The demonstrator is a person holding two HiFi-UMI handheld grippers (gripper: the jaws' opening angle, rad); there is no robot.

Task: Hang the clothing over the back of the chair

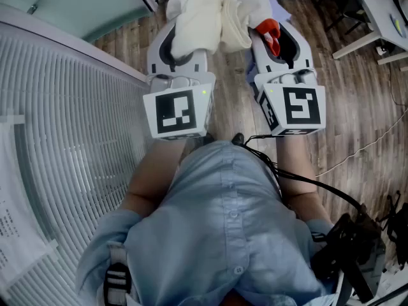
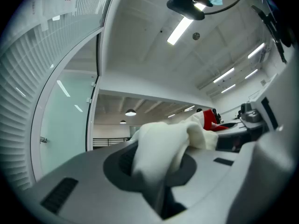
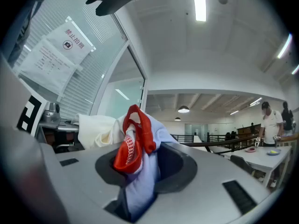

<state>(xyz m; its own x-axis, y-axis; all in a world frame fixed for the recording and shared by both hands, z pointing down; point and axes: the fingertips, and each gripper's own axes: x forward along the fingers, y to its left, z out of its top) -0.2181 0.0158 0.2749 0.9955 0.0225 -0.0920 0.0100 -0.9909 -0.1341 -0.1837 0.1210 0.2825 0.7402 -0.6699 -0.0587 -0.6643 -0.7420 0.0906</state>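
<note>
A garment of cream-white cloth (image 1: 213,14) with red trim (image 1: 271,34) and pale blue fabric is held up between both grippers, in front of the person's chest. My left gripper (image 1: 185,46) is shut on a cream fold (image 2: 161,157) that bulges out of its jaws. My right gripper (image 1: 274,43) is shut on the red trim and pale blue cloth (image 3: 135,171). Both grippers point level, side by side. No chair back shows in any view.
A ribbed glass partition (image 1: 70,126) curves along the left with a posted paper sheet (image 3: 56,55). Wooden floor (image 1: 357,101) lies below, with white desk legs (image 1: 363,43) at the right. A black cable (image 1: 299,180) runs across the person's shirt. A person (image 3: 271,122) stands far off by a table.
</note>
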